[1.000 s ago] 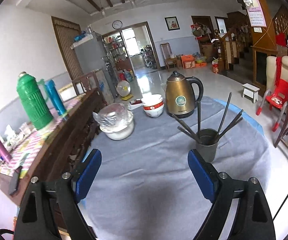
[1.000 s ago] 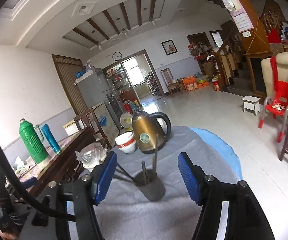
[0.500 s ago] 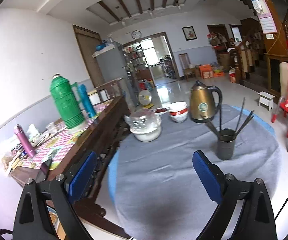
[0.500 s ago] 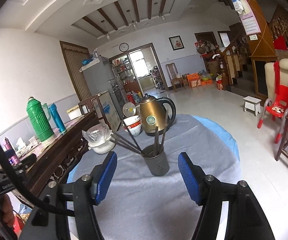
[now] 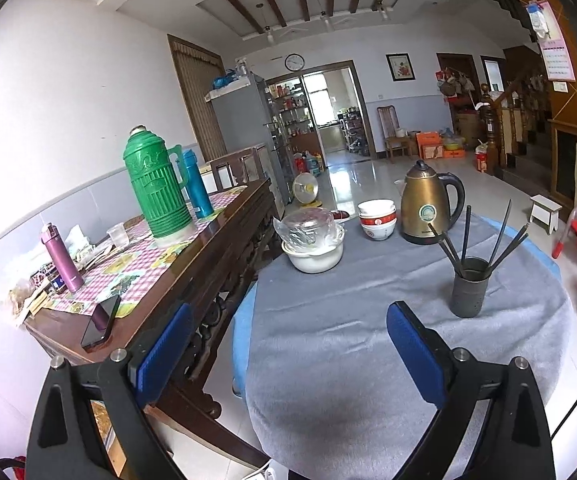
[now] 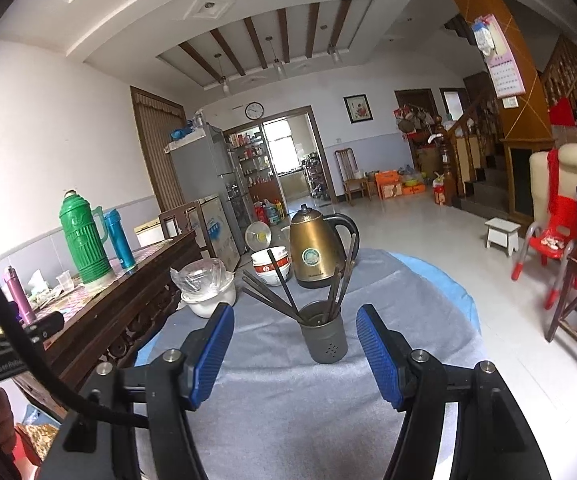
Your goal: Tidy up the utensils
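Observation:
A dark grey utensil holder (image 5: 468, 293) stands upright on the round table with the grey cloth (image 5: 368, 320). Several dark chopsticks (image 5: 464, 236) lean out of it. In the right wrist view the holder (image 6: 324, 338) stands just beyond my fingertips, with the chopsticks (image 6: 280, 284) fanned to the left and upward. My left gripper (image 5: 288, 344) is open and empty, near the table's front left edge, well short of the holder. My right gripper (image 6: 294, 346) is open and empty, lined up with the holder.
A gold kettle (image 5: 426, 204), stacked bowls (image 5: 377, 218) and a white pot with a plastic-wrapped lid (image 5: 314, 240) stand at the table's far side. A wooden sideboard (image 5: 192, 264) at the left carries a green thermos (image 5: 154, 190), bottles and a phone. Chairs stand at the right.
Both grippers have pulled back and away from the holder; it now appears smaller and farther off. The left view has swung left, showing more of the sideboard. Both grippers stay open.

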A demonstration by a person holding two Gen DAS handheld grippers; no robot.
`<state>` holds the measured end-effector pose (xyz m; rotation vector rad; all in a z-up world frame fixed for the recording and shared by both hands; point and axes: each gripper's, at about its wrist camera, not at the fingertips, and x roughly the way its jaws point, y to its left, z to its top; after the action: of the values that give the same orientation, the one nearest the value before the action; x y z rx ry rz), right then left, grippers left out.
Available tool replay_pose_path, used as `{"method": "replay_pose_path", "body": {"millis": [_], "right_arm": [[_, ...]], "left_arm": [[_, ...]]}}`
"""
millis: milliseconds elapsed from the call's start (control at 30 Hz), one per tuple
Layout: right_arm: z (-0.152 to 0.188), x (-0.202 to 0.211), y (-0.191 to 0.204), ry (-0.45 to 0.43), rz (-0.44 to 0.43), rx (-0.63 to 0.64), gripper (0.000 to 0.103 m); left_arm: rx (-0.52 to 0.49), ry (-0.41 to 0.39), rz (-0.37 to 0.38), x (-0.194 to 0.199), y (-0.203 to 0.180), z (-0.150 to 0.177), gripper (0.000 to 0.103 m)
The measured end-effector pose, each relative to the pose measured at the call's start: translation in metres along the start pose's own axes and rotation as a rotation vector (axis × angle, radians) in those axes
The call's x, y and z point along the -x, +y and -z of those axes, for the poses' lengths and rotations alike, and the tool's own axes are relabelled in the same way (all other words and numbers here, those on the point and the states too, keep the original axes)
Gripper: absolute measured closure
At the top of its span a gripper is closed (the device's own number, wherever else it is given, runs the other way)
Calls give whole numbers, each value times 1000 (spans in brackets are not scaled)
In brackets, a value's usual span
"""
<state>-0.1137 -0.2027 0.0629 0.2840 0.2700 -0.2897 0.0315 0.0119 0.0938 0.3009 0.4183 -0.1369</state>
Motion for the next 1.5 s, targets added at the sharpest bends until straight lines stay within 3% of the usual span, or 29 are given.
{"method": "replay_pose_path", "body": {"millis": [367, 1500], "right_arm": [[-1, 27, 4, -112, 40, 47, 35], [5, 23, -14, -82, 57, 19, 35]], "left_arm": [[-11, -42, -8, 16, -2, -2, 5], [-12, -38, -3, 18, -8, 5, 5]]}}
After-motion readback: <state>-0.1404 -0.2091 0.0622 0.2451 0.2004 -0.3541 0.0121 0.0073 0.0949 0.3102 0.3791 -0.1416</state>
